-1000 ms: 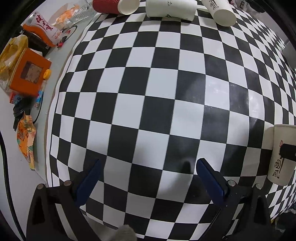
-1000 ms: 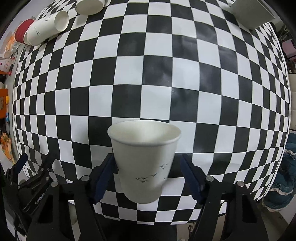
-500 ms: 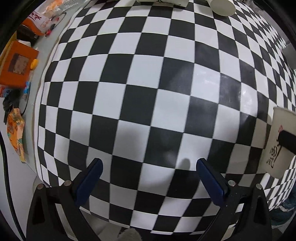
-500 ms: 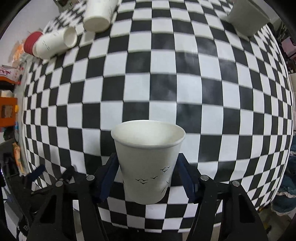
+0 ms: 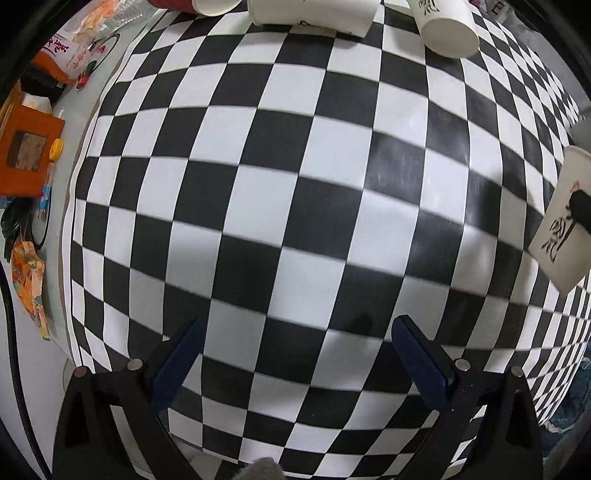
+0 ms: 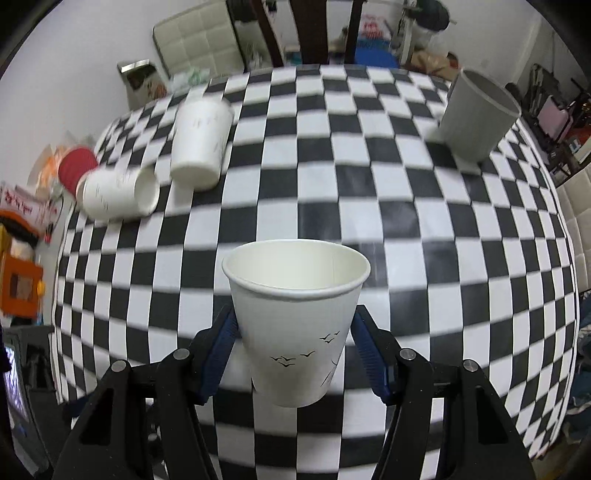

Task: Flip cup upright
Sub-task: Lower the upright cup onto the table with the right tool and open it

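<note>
My right tongs point(image 6: 295, 343) now pinch the white paper cup with bird prints point(image 6: 295, 317) upright, lifted higher above the checkered worktop point(image 6: 406, 229), while my left tongs point(image 5: 295, 354) stay spread and empty.

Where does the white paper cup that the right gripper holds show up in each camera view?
Left wrist: the white paper cup sits at the far right edge, tilted, with black calligraphy facing.
Right wrist: centre-bottom, upright between the blue fingers, birds printed on it.
Shared landmark: the red ribbed cup lying at the checkered cloth's far-left corner.

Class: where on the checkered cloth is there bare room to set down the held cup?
Bare checks run between the white cup and grey cup. The far-left corner is crowded with lying cups.
</note>
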Demonstrator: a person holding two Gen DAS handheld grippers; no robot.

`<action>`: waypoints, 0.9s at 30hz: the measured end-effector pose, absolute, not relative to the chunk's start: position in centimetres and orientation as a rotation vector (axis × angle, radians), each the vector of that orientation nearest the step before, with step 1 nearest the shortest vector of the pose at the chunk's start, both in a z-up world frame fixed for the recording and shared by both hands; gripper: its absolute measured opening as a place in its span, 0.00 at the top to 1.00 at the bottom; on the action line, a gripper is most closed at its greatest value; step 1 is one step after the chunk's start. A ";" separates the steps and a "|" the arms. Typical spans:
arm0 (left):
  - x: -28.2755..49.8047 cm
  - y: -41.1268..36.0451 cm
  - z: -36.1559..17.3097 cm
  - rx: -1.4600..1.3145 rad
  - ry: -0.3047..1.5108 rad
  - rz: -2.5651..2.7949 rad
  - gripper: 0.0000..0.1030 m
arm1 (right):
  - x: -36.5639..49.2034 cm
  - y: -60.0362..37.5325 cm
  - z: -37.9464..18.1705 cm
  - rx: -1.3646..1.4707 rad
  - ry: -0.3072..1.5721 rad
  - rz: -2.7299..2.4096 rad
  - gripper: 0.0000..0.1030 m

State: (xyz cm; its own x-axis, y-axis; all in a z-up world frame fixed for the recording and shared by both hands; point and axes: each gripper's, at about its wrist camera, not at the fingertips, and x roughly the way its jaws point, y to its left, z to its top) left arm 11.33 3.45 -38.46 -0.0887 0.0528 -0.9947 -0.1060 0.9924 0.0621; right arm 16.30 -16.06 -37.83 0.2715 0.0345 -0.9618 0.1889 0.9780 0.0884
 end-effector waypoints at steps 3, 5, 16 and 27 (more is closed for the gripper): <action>12.5 3.3 -38.5 -0.039 1.646 0.141 0.00 | 17.2 -16.6 -37.4 0.200 1.207 -0.135 0.37; 13.0 3.3 -38.7 -0.034 1.645 0.146 0.00 | 17.1 -17.3 -37.0 0.193 1.152 -0.152 0.37; 14.3 0.9 -39.5 0.022 1.630 0.153 0.00 | 14.6 -16.1 -38.9 0.095 0.987 -0.173 0.37; 10.3 0.7 -38.4 0.091 1.583 0.141 0.00 | 10.9 -15.8 -39.5 0.088 0.995 -0.179 0.30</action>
State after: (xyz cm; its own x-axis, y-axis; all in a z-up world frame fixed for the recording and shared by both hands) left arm 10.31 0.69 -38.35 -0.0179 0.1466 -0.9890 -0.0311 0.9886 0.1471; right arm 10.91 -15.82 -39.46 0.5311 -0.1100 -0.8401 0.1901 0.9817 -0.0084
